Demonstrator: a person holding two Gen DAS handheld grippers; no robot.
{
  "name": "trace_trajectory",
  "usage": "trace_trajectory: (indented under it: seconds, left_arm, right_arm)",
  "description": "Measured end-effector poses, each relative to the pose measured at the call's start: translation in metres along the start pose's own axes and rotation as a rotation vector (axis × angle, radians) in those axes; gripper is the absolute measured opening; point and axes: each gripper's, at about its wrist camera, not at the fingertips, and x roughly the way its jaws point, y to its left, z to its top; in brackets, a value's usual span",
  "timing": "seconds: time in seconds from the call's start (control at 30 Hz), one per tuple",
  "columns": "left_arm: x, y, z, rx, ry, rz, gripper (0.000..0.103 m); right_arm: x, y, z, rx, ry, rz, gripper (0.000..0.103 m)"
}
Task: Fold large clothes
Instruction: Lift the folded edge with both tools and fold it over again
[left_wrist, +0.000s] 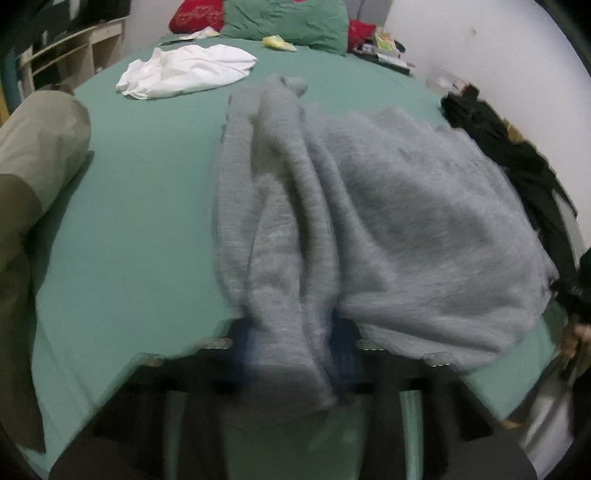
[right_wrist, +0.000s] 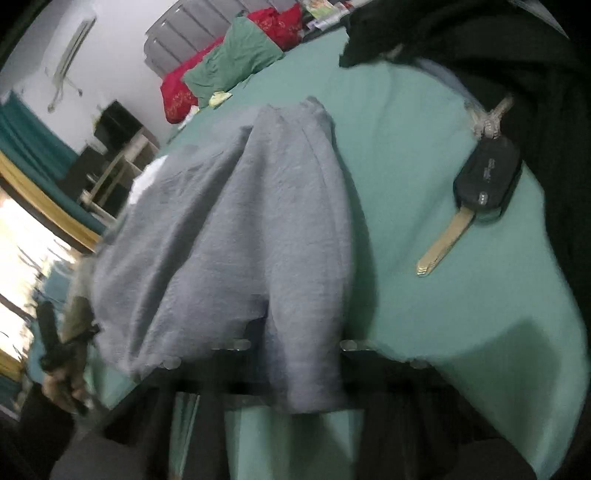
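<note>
A large grey knitted garment (left_wrist: 406, 221) lies bunched on a bed with a green sheet (left_wrist: 147, 184). In the left wrist view a fold of it runs down between my left gripper's (left_wrist: 291, 343) jaws, which are shut on it, hiding most of the fingers. In the right wrist view the same grey garment (right_wrist: 221, 240) hangs in a ridge from my right gripper (right_wrist: 295, 350), also shut on a fold of it. The hand holding the left gripper (right_wrist: 62, 384) shows at the lower left of that view. Both views are blurred.
A white garment (left_wrist: 184, 70) lies further back on the bed, before green (left_wrist: 288, 18) and red pillows (left_wrist: 195, 14). A black garment (left_wrist: 517, 155) is heaped along the right edge. A car key (right_wrist: 484, 181) rests on the sheet (right_wrist: 424, 332). Tan fabric (left_wrist: 37, 147) at left; shelves (left_wrist: 74, 48) beyond.
</note>
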Motion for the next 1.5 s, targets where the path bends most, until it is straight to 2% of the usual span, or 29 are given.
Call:
trace_trajectory:
  seconds: [0.13, 0.2, 0.27, 0.33, 0.43, 0.47, 0.53, 0.57, 0.6, 0.63, 0.67, 0.7, 0.8, 0.87, 1.0, 1.13, 1.2, 1.3, 1.37, 1.5]
  left_arm:
    - [-0.049, -0.003, -0.008, -0.034, -0.091, 0.048, 0.013]
    - [-0.071, -0.004, -0.017, -0.059, -0.086, 0.045, 0.013]
    - [-0.081, -0.002, -0.031, -0.086, -0.043, 0.03, 0.013]
    - [-0.075, 0.004, -0.046, -0.105, 0.038, 0.019, 0.014]
    - [-0.058, 0.008, -0.066, -0.102, 0.128, 0.061, 0.021]
    - [-0.057, 0.008, -0.067, -0.109, 0.127, 0.066, 0.025]
    - [-0.068, 0.003, -0.06, -0.098, 0.066, 0.097, 0.04]
    - [-0.078, -0.001, -0.054, -0.091, 0.012, 0.101, 0.049]
    - [-0.091, -0.006, -0.049, -0.093, -0.054, 0.082, 0.058]
    - [-0.107, -0.012, -0.041, -0.098, -0.131, 0.045, 0.061]
    - [-0.118, -0.018, -0.037, -0.092, -0.18, 0.018, 0.063]
    - [-0.128, -0.028, -0.03, -0.07, -0.224, 0.0, 0.063]
    - [-0.134, -0.066, -0.013, 0.015, -0.265, -0.003, 0.065]
    - [-0.119, -0.089, -0.003, 0.051, -0.239, -0.069, 0.065]
    - [-0.059, -0.129, 0.005, 0.069, -0.114, -0.179, 0.065]
    - [-0.024, -0.152, -0.002, 0.072, -0.066, -0.235, 0.065]
    - [0.002, -0.16, 0.007, 0.101, -0.019, -0.195, 0.065]
    - [0.047, -0.167, 0.015, 0.12, 0.066, -0.09, 0.065]
    - [0.064, -0.169, 0.019, 0.131, 0.068, -0.05, 0.068]
    - [0.076, -0.18, 0.024, 0.144, 0.06, 0.014, 0.072]
  right_arm:
    - [-0.049, 0.015, -0.002, -0.042, -0.121, 0.007, 0.011]
    - [-0.072, 0.022, -0.005, -0.044, -0.14, 0.021, 0.011]
    - [-0.083, 0.027, -0.007, -0.048, -0.139, 0.003, 0.011]
    - [-0.09, 0.026, -0.018, -0.06, -0.107, -0.037, 0.011]
    - [-0.075, 0.02, -0.038, -0.06, 0.043, -0.085, 0.013]
    - [-0.068, 0.021, -0.042, -0.071, 0.094, -0.103, 0.015]
    - [-0.06, 0.023, -0.041, -0.091, 0.125, -0.155, 0.021]
    - [-0.061, 0.021, -0.039, -0.08, 0.119, -0.163, 0.029]
    - [-0.065, 0.019, -0.036, -0.064, 0.091, -0.181, 0.044]
    - [-0.071, 0.016, -0.036, -0.057, 0.066, -0.192, 0.052]
    - [-0.079, 0.014, -0.035, -0.041, 0.031, -0.198, 0.068]
    - [-0.085, 0.012, -0.031, -0.02, -0.002, -0.198, 0.077]
    - [-0.091, 0.014, -0.026, -0.015, -0.033, -0.186, 0.08]
    - [-0.082, 0.011, -0.022, 0.005, -0.01, -0.118, 0.08]
    - [-0.052, 0.009, -0.011, 0.009, 0.031, -0.029, 0.08]
    - [-0.03, -0.014, -0.013, 0.08, 0.079, 0.054, 0.081]
    - [-0.029, -0.013, -0.011, 0.074, 0.065, 0.113, 0.081]
    - [-0.017, -0.02, -0.012, 0.176, 0.077, 0.331, 0.081]
    - [-0.009, -0.017, -0.011, 0.186, 0.096, 0.352, 0.082]
    - [0.006, 0.008, -0.008, 0.116, 0.133, 0.33, 0.082]
